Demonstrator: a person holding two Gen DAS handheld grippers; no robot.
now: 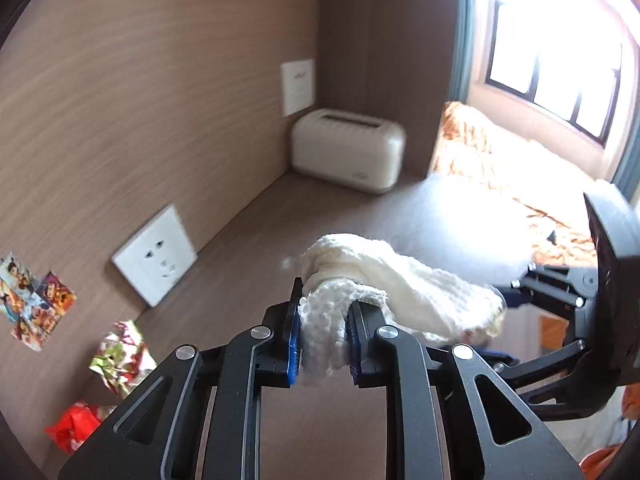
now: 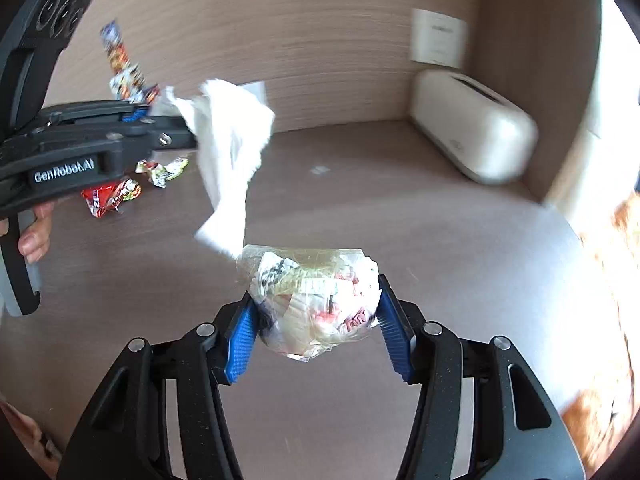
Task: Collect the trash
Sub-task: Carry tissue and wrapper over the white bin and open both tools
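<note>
The left hand-held gripper [image 1: 322, 334] is clenched on a crumpled white paper towel [image 1: 384, 280], pinched low between its blue pads so that most of the sheet spills forward and to its right, clear of the brown surface [image 1: 256, 240]; held up like this, it looks ready to be carried off rather than set down. The right hand-held gripper [image 2: 316, 320] grasps a clear plastic bag [image 2: 312, 300] stuffed with printed scraps, its jaws spread wide around the bulk, which suggests the bag serves as the collecting bundle and the towel is meant to join it. In the right wrist view the towel's loose tail hangs down just ahead of the bag's upper left edge, close enough that I cannot tell whether they touch. That view also shows what the left one crops: two pieces of trash not yet picked up, a red wrapper [image 2: 110, 196] and a yellow-green wrapper [image 2: 162, 170], lying on the surface beyond the left tool, and the person's fingers [image 2: 34, 232] on its handle. The left wrist view alone shows the wall socket [image 1: 156, 256] to its left, the window [image 1: 552, 72] and the patterned bedding [image 1: 500, 168] off to its right. Both show the cream toaster [image 1: 346, 150] in the far corner.
</note>
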